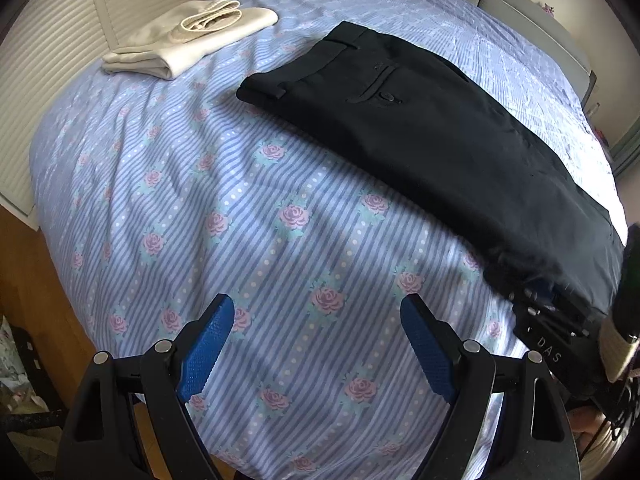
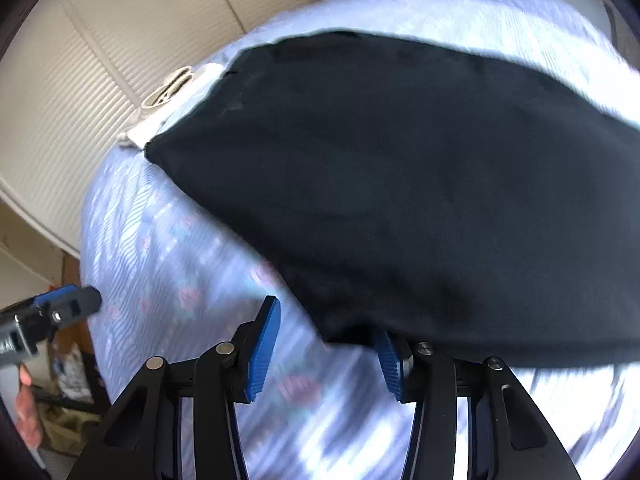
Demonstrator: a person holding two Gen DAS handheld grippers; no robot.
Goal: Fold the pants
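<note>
Black pants (image 1: 420, 128) lie flat on the flowered blue bedspread (image 1: 240, 200), legs stacked, waistband and buttoned back pocket at the far end. My left gripper (image 1: 318, 300) hovers open over bare bedspread, left of the leg ends, with nothing between its blue pads. In the right wrist view the pants (image 2: 400, 180) fill the frame, blurred. My right gripper (image 2: 328, 318) is at the hem corner. The cloth drapes over its right finger, its left pad (image 2: 264, 344) stands clear, and striped bedspread shows in the gap. The right gripper's body (image 1: 552, 344) sits by the hem.
A folded cream garment (image 1: 192, 40) rests at the bed's far left corner. White louvred doors (image 1: 48, 80) stand beyond the left side. Wooden floor (image 1: 28, 300) and clutter lie below the bed's left edge. A padded headboard (image 1: 540, 20) backs the far right.
</note>
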